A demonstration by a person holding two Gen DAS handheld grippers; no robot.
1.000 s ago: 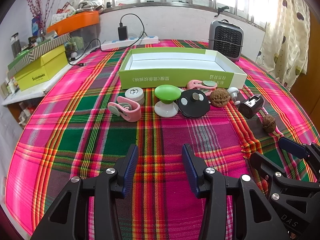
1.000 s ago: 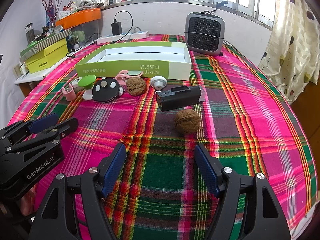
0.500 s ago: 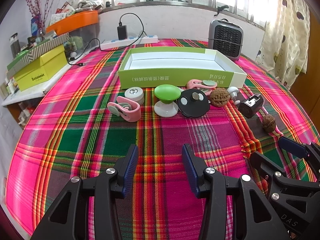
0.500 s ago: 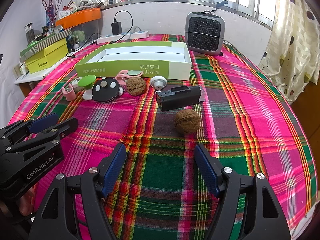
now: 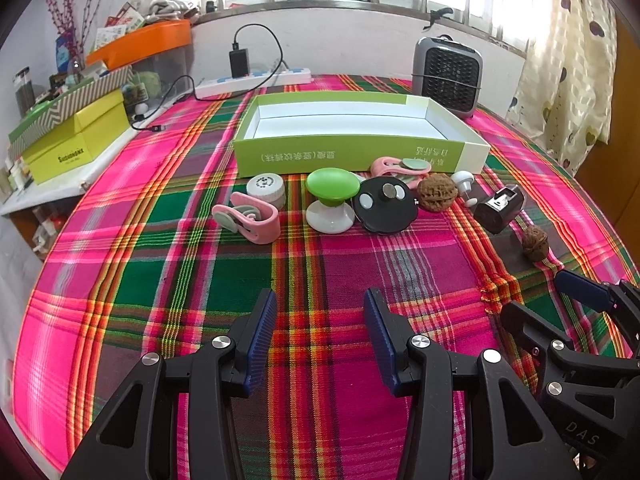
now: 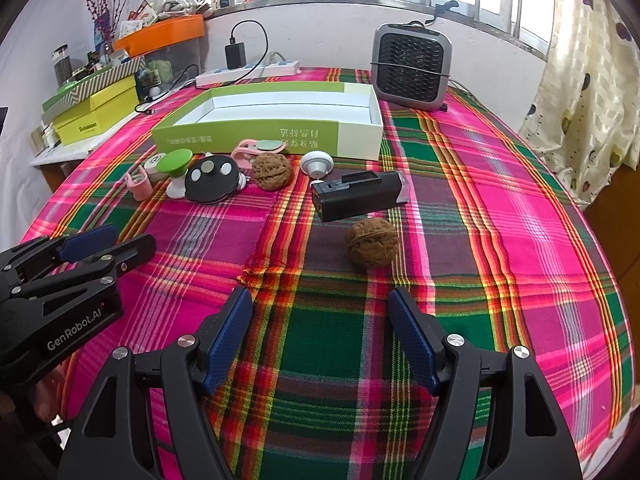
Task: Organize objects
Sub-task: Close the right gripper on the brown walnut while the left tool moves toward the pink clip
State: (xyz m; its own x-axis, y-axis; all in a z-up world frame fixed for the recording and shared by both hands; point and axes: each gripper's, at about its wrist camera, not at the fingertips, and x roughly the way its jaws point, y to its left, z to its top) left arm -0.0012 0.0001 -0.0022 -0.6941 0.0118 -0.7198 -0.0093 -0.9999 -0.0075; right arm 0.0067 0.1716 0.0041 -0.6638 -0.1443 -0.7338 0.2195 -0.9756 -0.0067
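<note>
An empty green-and-white box [image 5: 352, 154] [image 6: 256, 136] lies on the plaid cloth. In front of it sit a row of small items: a pink clip [image 5: 250, 218], a white round case [image 5: 266, 188], a green-topped knob [image 5: 332, 204], a black disc [image 5: 384, 206], a second pink clip [image 5: 400, 166], a walnut [image 5: 437, 196], a white knob [image 6: 317, 163], a black block [image 6: 360, 196] and a second walnut [image 6: 372, 242]. My left gripper [image 5: 320, 336] is open and empty, well short of the row. My right gripper [image 6: 320, 340] is open and empty, just before the second walnut.
A grey heater [image 6: 412, 66] stands behind the box at the right. A power strip with a charger [image 5: 256, 78] lies at the back wall. Yellow boxes [image 5: 76, 144] and an orange tray [image 5: 140, 42] fill a side shelf at left. A curtain [image 6: 588, 92] hangs at right.
</note>
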